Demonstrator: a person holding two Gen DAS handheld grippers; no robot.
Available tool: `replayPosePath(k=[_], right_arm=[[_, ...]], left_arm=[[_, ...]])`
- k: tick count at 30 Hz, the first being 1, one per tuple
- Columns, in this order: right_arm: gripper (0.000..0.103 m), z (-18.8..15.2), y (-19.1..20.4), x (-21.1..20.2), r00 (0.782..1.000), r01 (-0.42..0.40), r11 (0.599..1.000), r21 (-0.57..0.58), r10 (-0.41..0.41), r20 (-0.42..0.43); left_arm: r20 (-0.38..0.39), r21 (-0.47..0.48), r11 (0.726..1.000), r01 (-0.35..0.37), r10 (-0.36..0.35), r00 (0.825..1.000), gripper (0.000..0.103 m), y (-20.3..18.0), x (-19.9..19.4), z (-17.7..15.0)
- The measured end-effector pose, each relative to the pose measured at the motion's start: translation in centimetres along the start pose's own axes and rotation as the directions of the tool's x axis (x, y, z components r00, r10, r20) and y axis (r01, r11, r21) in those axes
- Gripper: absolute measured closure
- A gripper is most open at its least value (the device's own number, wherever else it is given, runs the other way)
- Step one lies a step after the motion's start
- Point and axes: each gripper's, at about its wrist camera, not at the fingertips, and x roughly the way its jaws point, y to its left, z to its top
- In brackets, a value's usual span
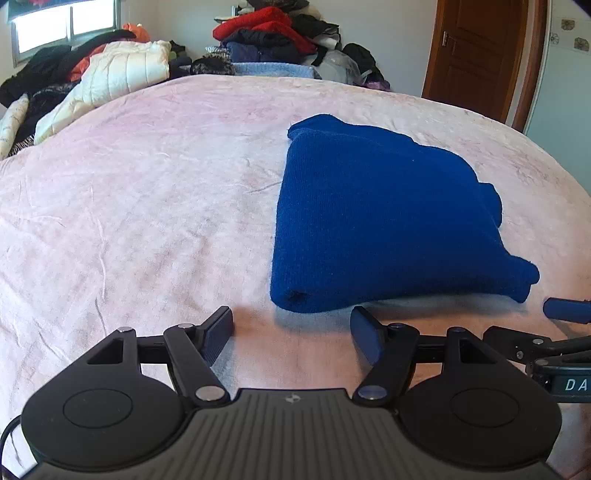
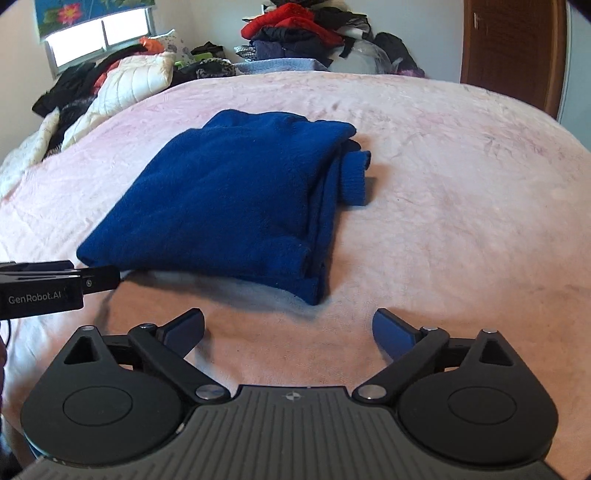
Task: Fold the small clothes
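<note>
Sweater (image 2: 229, 199), blue, lies folded on bed (image 2: 461, 184); left gripper (image 1: 291, 332) and right gripper (image 2: 288, 328) at 6 o'clock, fingers spread, empty.

Bedroom in a home. A bed (image 1: 147, 206) covered by a pink blanket is seen, with clothes (image 1: 273, 33) and a white quilted jacket (image 1: 122, 74) heaped at its far edge. A window (image 1: 62, 26) is set in the left wall; a wooden door (image 1: 476, 55) is seen at right.
</note>
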Motion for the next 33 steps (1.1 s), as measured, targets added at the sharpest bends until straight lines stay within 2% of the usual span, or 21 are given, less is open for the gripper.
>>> replayPosePath(k=[4,6,11,13,33], right_arm=[[0.002,-0.6,0.1,-0.2,0.998,0.041,0.999,0.019,-0.042,0.044],[0.001,-1.0,-0.3,-0.1,0.991,0.109,0.992,0.067,-0.113,0.066],[0.0,-1.0,-0.2,0.3,0.988,0.131,0.989,0.066,-0.136,0.076],[0.001,-1.1,-0.2,0.3,0.988,0.131,0.989,0.067,-0.136,0.077],[0.001,-1.7,0.1,0.4,0.984,0.142,0.987,0.074,-0.149,0.097]], left_arm=[[0.031,0.046,0.999,-0.012,0.011,0.999,0.022,-0.5,0.1,-0.6],[0.039,0.055,0.998,-0.003,0.001,0.999,0.016,-0.8,0.4,-0.9],[0.098,0.05,0.999,-0.003,-0.002,0.995,0.0,-1.2,0.9,-1.8],[0.12,0.05,0.999,-0.003,-0.003,0.993,0.0,-1.2,1.0,-2.0],[0.144,0.056,0.998,-0.004,-0.004,0.99,0.0,-1.3,1.1,-2.3]])
